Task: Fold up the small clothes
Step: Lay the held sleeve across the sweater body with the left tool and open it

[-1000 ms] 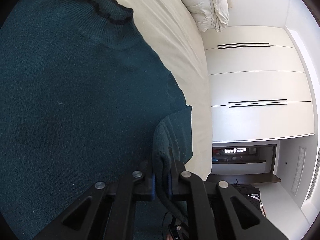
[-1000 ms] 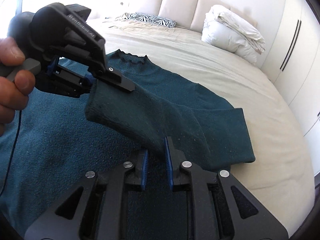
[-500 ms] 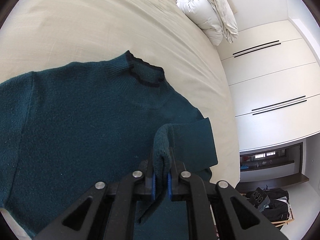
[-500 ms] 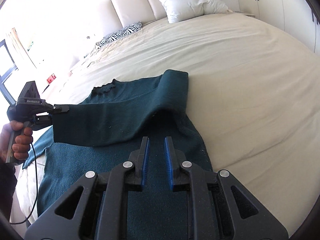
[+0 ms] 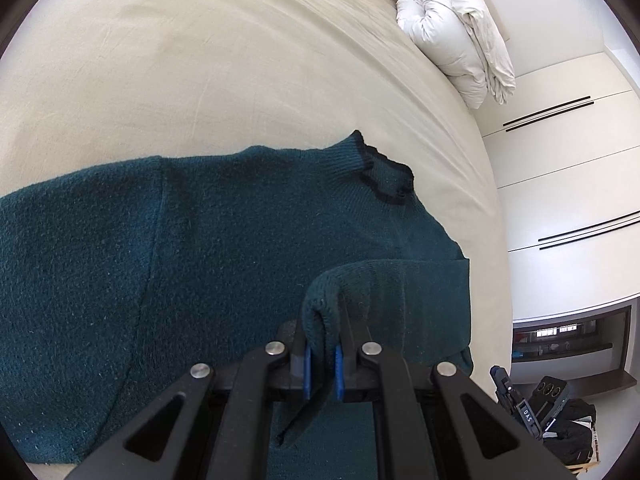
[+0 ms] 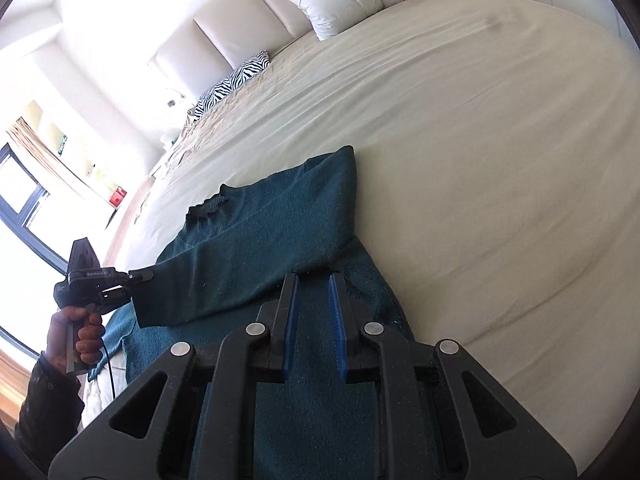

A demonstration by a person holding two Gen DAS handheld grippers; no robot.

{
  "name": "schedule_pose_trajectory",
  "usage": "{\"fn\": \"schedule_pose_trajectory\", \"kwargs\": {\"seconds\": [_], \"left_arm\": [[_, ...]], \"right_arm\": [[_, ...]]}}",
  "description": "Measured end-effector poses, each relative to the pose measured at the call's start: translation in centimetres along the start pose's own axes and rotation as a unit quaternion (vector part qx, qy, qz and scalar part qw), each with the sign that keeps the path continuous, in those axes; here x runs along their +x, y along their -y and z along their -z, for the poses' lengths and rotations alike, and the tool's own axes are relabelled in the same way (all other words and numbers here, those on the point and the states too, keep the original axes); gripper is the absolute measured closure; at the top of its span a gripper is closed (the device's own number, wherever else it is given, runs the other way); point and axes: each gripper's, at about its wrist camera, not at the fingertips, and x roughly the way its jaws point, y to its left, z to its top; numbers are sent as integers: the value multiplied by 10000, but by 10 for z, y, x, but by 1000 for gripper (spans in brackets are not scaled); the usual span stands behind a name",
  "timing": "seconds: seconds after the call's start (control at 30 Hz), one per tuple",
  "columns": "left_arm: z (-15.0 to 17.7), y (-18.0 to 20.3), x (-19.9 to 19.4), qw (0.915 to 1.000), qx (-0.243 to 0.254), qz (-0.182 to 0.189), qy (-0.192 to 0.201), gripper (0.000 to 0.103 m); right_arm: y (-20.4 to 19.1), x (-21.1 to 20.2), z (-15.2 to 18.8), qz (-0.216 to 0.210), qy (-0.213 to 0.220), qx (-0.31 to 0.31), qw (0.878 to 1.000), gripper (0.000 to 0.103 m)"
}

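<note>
Sweater sleeve cuff clenched in left tool; right tool released, bed beside

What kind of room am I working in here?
A bedroom, most likely: the teal sweater lies on a wide bed with a padded headboard, a folded duvet and built-in wardrobes.

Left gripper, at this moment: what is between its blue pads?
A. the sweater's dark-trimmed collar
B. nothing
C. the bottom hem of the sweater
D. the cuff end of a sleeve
D: in the left wrist view the left gripper pinches the cuff of the sleeve, and the right wrist view shows that sleeve stretched across the teal sweater to it.
</note>
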Motion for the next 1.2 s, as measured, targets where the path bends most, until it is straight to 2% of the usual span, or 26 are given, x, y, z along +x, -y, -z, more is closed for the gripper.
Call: {"fn": "schedule_pose_trajectory", "kwargs": {"seconds": [0.2, 0.43, 0.57, 0.87, 1.03, 1.1, 1.2], "left_arm": [[5, -1, 3, 10000, -1, -16, -5, 94], [7, -14, 4, 9999, -101, -12, -49, 94], [5, -21, 6, 9998, -197, 66, -43, 94], [2, -29, 11, 9997, -205, 112, -3, 94], [-1, -29, 12, 9998, -174, 116, 5, 94], [-2, -30, 13, 9998, -169, 131, -4, 94], [-2, -31, 14, 9997, -206, 165, 5, 94]], "right_arm": [[16, 4, -34, -122, -54, 340, 9993, 88], [24, 39, -60, -742, -425, 802, 9931, 88], [30, 73, -73, -1070, -750, 1145, 9848, 88], [46, 149, -109, -1550, -1017, 1925, 9636, 88], [62, 192, -107, -1577, -1385, 2390, 9481, 88], [65, 191, -103, -1722, -1328, 2469, 9443, 88], [63, 185, -92, -1779, -1441, 2333, 9451, 88]]}}
